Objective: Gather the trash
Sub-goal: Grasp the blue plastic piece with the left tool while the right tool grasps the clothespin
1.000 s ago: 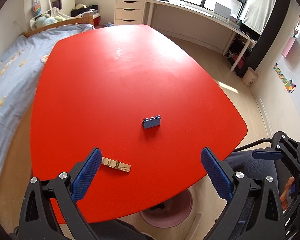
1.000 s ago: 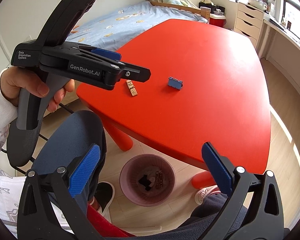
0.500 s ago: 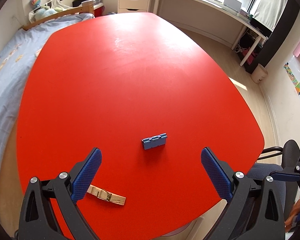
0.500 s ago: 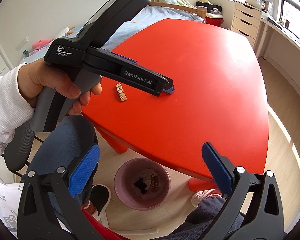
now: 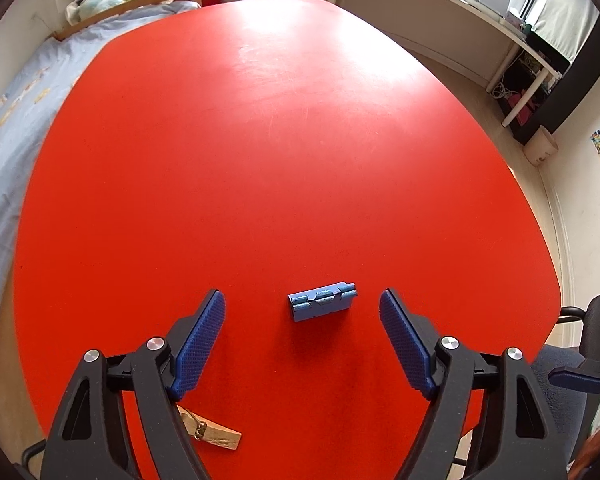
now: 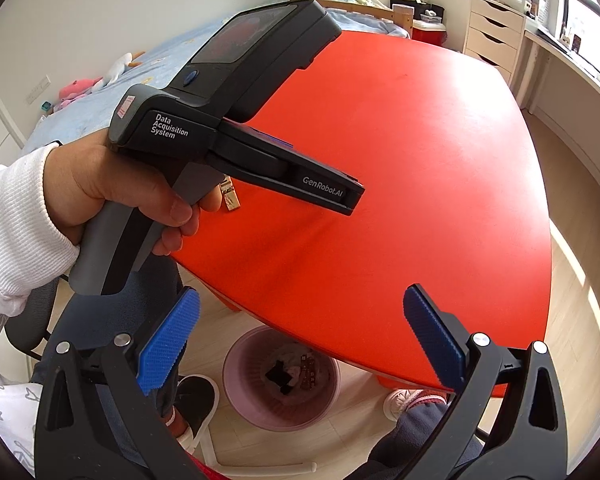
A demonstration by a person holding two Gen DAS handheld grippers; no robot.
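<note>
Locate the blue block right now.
Left wrist view: the blue block lies on the red table, centred between the open left tongs, near the table's front edge.

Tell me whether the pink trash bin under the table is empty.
Not empty. The right wrist view looks down into the pink bin and shows dark scraps lying at its bottom.

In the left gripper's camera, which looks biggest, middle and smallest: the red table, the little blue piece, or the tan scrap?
1. red table, by far the biggest; it fills most of the view.
2 and 3. blue piece and tan scrap: unsure. They look close in size, and the left gripper partly hides the scrap.
</note>
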